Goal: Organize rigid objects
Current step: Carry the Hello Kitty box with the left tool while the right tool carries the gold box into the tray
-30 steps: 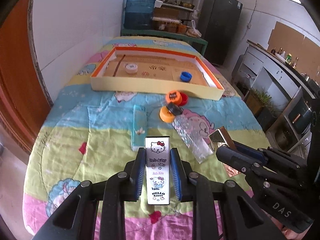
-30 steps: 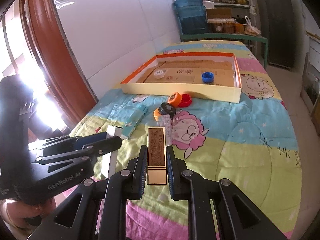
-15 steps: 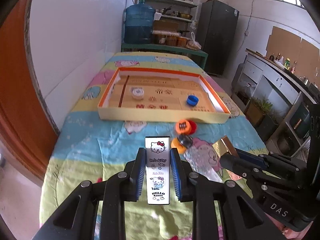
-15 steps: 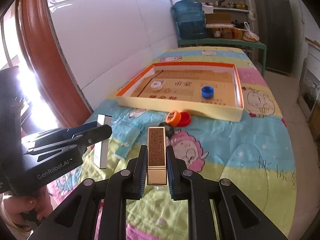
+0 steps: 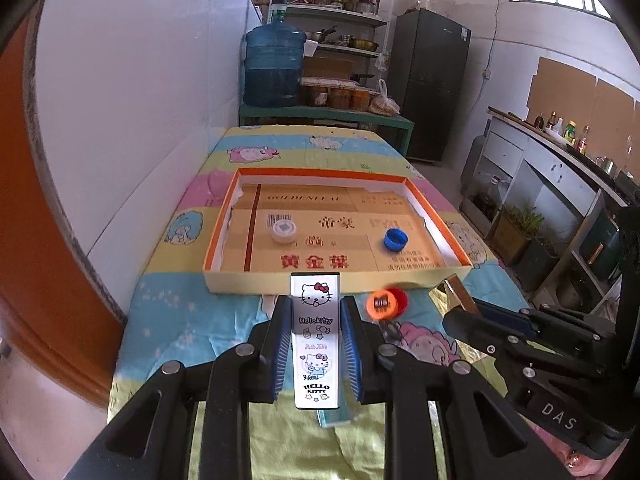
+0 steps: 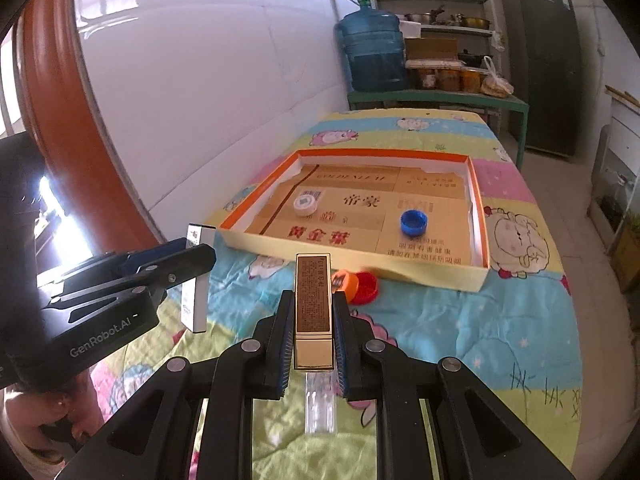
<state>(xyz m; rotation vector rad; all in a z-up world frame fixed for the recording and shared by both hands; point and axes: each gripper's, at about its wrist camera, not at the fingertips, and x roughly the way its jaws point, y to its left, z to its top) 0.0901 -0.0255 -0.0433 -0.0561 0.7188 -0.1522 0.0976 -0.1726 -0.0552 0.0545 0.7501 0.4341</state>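
Note:
My left gripper (image 5: 315, 308) is shut on a white Hello Kitty box (image 5: 315, 328), held above the table just short of the orange-rimmed cardboard tray (image 5: 224, 216). My right gripper (image 6: 313, 304) is shut on a gold box (image 6: 313, 304), also above the table near the tray (image 6: 478, 216). The tray holds a white cap (image 5: 283, 231) and a blue cap (image 5: 395, 239). Each gripper shows in the other's view: the right one with the gold box (image 5: 456, 292), the left one with the white box (image 6: 196, 280).
An orange cap (image 5: 380, 305) and a red cap (image 5: 400, 298) lie on the patterned cloth in front of the tray. A clear box (image 6: 319, 408) lies under my right gripper. A white wall runs along the left. A green table with a water jug (image 5: 274, 68) stands behind.
Both grippers have risen and moved forward toward the tray, each still holding its box. The tray now looks closer and the caps lie nearer the fingertips.

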